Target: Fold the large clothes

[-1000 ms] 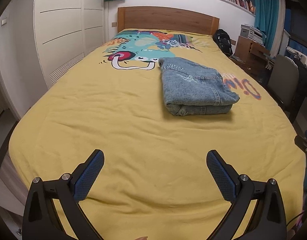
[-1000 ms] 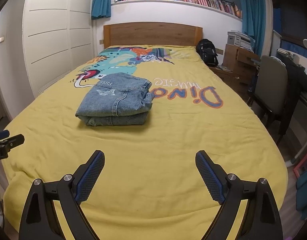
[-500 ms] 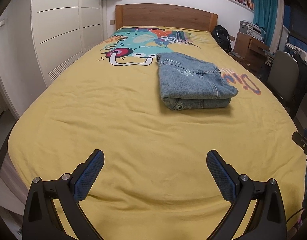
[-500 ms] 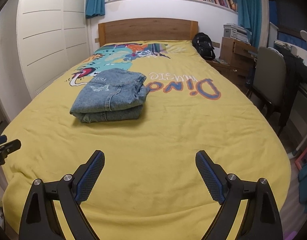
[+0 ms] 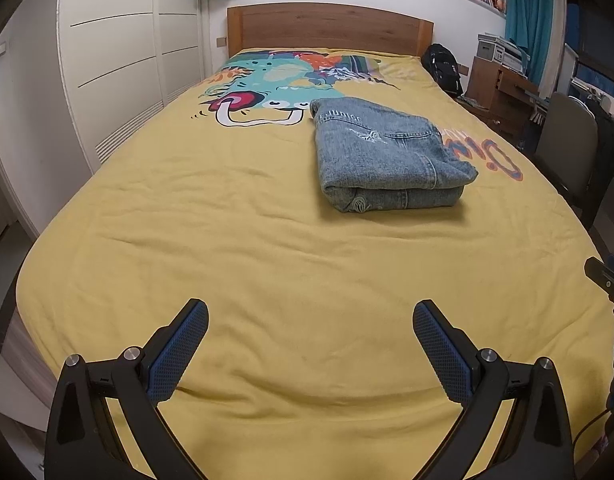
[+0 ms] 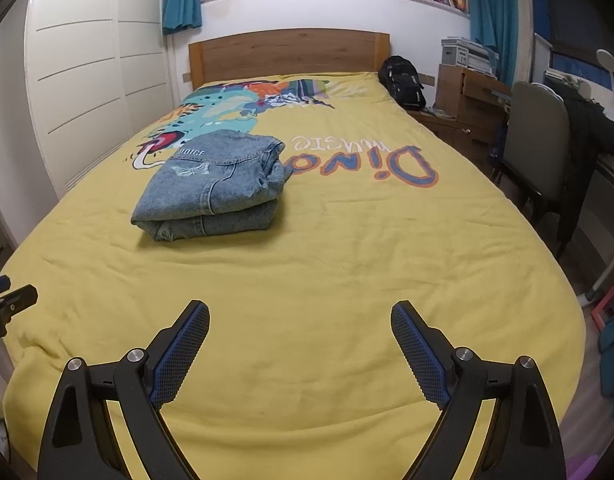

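Across the bottom of the left wrist view, the left gripper hangs above the near end of the yellow bedspread, its blue-padded fingers spread wide and grasping nothing. Right of centre in the upper half, the folded denim garment lies flat on the bed, well apart from the fingers, just below the dinosaur print. Along the bottom of the right wrist view, the right gripper is likewise released and empty over the bedspread. Left of centre, the denim garment rests beside the "Dino" lettering; a chair stands at the right edge.
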The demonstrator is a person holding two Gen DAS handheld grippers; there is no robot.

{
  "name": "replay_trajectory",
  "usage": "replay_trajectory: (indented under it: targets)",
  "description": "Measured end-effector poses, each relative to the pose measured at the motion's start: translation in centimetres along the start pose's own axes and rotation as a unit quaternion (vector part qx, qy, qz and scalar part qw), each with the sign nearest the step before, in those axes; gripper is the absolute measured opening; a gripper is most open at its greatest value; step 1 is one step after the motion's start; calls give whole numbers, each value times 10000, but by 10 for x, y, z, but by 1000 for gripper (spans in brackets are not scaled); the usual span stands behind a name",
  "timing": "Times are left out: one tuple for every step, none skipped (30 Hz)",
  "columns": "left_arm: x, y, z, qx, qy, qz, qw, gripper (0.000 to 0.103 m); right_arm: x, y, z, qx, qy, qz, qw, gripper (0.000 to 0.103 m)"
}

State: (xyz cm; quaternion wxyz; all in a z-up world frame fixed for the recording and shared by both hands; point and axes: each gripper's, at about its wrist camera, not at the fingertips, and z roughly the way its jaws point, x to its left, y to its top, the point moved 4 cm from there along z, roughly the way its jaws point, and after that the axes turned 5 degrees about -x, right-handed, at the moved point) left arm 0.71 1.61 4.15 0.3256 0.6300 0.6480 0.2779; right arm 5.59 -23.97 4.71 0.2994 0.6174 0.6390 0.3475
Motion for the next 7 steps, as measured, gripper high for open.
replay_trajectory:
  targets:
    - [0,0,0,9,-5,1,10000,101,0,0,0,-2,-1,1,10000,93]
    - [0,0,0,10,-1,6,10000,101,0,0,0,-3,2,5,10000,93]
    - [1,0,1,8,3,13,10000,101,0,0,0,-3,3,4,10000,93]
    - [0,0,1,15,6,14,10000,101,0,0,0,-4,0,6,10000,93]
    - [0,-1,1,23,5,14,10000,101,0,0,0,-2,-2,6,10000,93]
    - [0,-1,2,34,3,14,10000,101,-1,0,1,2,-4,12,10000,93]
    - [0,-1,2,36,1,15,10000,101,-1,0,1,7,-4,21,10000,93]
